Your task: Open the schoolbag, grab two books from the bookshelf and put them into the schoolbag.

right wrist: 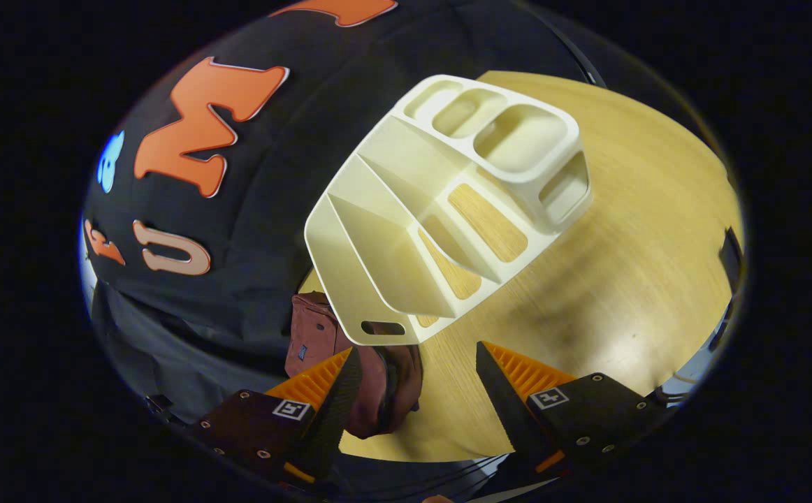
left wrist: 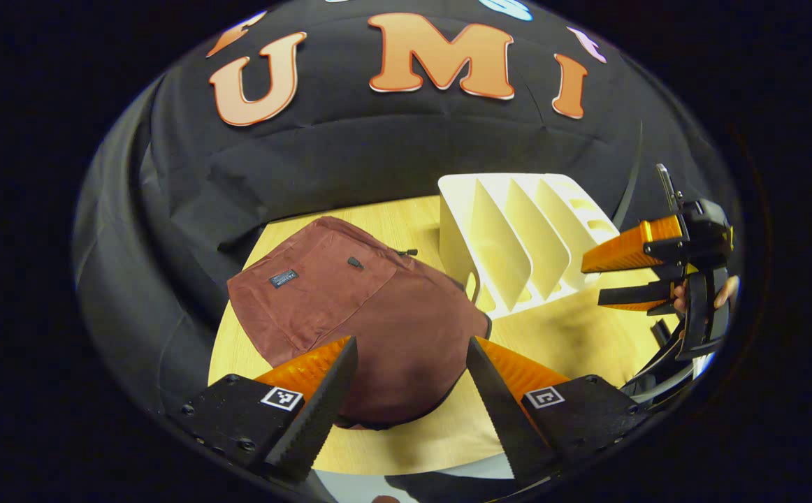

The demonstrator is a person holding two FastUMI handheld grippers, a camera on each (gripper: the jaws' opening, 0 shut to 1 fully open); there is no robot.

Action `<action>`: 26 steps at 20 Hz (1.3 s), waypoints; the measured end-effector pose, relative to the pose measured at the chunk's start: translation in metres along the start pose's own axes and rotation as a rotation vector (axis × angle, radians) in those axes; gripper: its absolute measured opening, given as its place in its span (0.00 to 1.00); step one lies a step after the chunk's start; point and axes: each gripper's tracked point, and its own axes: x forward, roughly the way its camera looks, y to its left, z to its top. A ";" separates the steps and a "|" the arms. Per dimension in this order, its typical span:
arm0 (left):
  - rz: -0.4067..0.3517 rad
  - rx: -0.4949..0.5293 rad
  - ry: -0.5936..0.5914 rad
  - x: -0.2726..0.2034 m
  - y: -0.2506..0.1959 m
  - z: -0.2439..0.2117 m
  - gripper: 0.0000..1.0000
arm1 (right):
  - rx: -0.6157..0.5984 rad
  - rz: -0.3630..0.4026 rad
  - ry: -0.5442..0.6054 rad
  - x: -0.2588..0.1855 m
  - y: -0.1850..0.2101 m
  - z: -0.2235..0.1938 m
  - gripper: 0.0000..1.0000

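Left gripper [left wrist: 411, 391]: in the left gripper view, its fingers are standing wide apart, gripping nothing, hovering over the near edge of the schoolbag [left wrist: 357, 314].
Schoolbag: lying flat on the wooden table [left wrist: 588, 342], bulging, no gap showing along its zip; a zip pull [left wrist: 409, 252] is resting at its far edge.
Bookshelf [left wrist: 525, 244]: sitting just right of the bag, its slots holding no books.
Right gripper [left wrist: 619, 276]: seen far right, spread open, carrying nothing.
Right gripper view: own fingers [right wrist: 339, 398] are gaping, holding nothing, pointing at the bookshelf [right wrist: 448, 202]; the schoolbag [right wrist: 371, 377] is peeking out at its left.
Reading: bare slots and a full-looking bag are suggesting the books may be inside; whether the bag is open cannot be told.
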 end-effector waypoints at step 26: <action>0.047 -0.071 -0.712 -0.074 -0.037 0.204 0.96 | -0.570 -0.084 -0.731 -0.187 0.021 0.147 0.97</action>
